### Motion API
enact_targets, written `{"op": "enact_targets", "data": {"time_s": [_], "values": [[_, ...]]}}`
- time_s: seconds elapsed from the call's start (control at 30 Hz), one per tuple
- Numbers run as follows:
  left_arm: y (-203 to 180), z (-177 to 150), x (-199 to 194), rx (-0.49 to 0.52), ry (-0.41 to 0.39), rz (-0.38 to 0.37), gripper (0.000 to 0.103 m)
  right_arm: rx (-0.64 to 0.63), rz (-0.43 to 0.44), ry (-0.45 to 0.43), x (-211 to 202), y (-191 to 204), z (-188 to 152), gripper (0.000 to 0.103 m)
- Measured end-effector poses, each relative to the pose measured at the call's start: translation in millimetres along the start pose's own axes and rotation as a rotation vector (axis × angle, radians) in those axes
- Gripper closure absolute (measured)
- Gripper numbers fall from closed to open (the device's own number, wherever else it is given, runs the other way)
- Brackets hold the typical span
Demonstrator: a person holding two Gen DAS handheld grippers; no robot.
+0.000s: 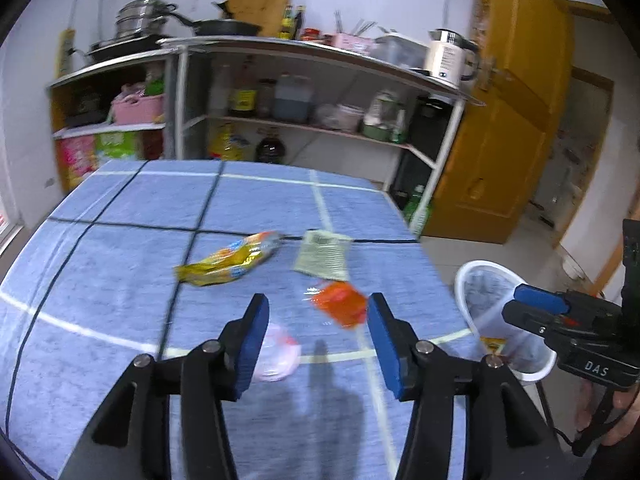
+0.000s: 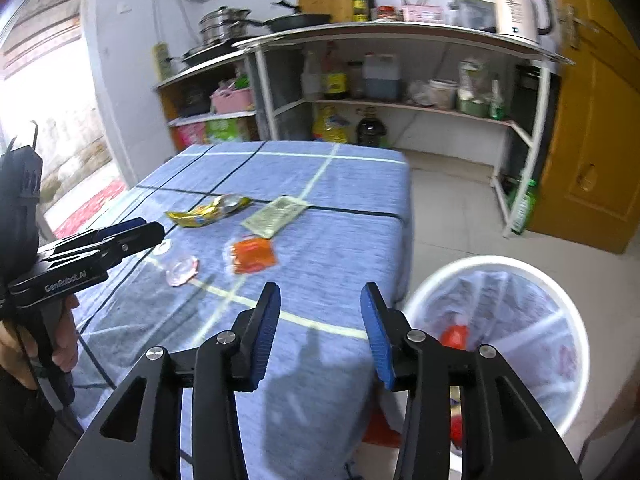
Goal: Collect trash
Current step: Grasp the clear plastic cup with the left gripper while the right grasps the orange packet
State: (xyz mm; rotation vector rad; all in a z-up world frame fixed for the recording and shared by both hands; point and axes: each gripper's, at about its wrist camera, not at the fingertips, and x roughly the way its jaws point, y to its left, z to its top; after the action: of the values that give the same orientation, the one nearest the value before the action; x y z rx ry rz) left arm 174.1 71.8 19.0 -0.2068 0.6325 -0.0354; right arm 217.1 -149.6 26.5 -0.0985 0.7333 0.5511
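While both tools hang over the near edge of the table [image 1: 120, 208], neither one has anything in it. The left gripper [image 1: 317, 340] stands with its blue pads spread wide above the blue checked cloth, and a pale pink film lid [image 1: 278, 354] lies on the cloth just beside its left finger, partly hidden behind that pad. Just ahead, close to the right finger, sits an orange sauce packet [image 1: 340, 304]. Further out lie a grey-green printed sachet [image 1: 323, 256] and, to its left, a crumpled yellow snack wrapper [image 1: 230, 260], the two near each other on a dark line of the cloth.

The right gripper [image 2: 320, 332] also has its jaws parted and empty, hovering over the table's near right corner. Beside that corner, on the tiled floor, stands a white bin [image 2: 496, 268] lined with a clear bag; something orange-red [image 2: 454, 336] already lies inside it. From this side the left gripper appears at the left edge, held in a hand [image 2: 64, 344], its tips close to the pink lid.

Beyond the table runs a metal shelf unit [image 2: 400, 32] loaded with pans, bottles and a white kettle [image 2: 516, 8], and a yellow wooden door [image 1: 516, 112] stands to the right.
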Motion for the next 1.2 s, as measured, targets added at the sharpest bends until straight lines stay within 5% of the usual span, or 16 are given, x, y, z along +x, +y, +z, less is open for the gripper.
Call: {"op": "enact_targets", "data": {"time_s": [0.5,0.6,1.2], "values": [[29.2,-15.8,45.7,-0.057,0.138,0.021,0.052,-0.081,0.055,0.090,56.5,28.1,13.4,0.059],[28.3,-14.7,46.9,-0.058,0.137,0.009,0.068,-0.090,0.061,0.096,60.9,29.5,15.6,0.059],[56.4,-13.8,18.5,-0.094,0.094,-0.004,0.071,-0.212,0.091,0.218,127.6,65.3,29.0,0.052]]}}
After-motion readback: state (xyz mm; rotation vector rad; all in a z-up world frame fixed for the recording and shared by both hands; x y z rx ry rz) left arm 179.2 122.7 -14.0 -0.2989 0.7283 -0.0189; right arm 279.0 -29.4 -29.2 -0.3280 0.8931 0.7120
